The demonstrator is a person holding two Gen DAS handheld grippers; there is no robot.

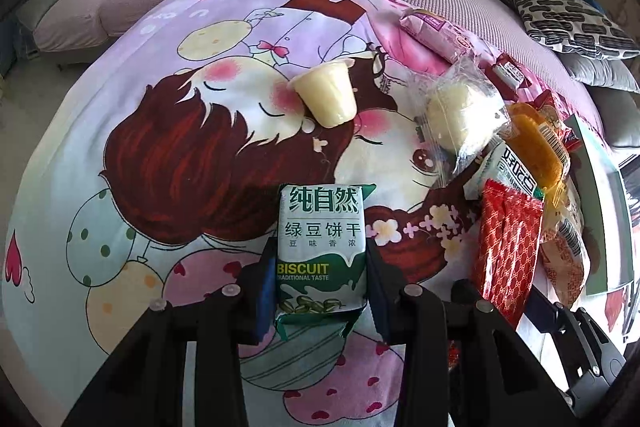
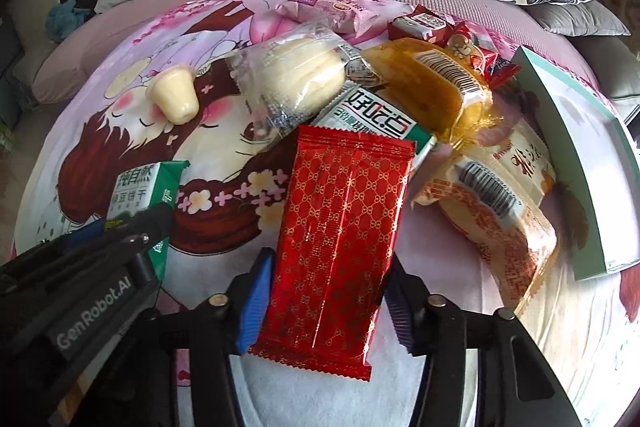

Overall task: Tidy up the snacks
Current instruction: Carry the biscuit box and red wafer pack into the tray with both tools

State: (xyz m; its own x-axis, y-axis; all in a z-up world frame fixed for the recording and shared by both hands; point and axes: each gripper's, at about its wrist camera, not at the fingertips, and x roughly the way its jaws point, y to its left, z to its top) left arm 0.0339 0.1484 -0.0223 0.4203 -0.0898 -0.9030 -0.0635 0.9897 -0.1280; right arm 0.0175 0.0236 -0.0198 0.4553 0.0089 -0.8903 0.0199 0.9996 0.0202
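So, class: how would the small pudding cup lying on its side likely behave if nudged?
The pudding cup lies on its side on the printed cloth, so it would probably roll in a curve, being tapered. Its smooth plastic looks slippery, and it seems light.

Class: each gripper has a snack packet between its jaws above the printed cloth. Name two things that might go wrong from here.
1. The red packet is glossy and held only at its sides; it may slip from the right gripper.
2. It overlaps the green-and-white packet, so lifting it could drag the snack pile.
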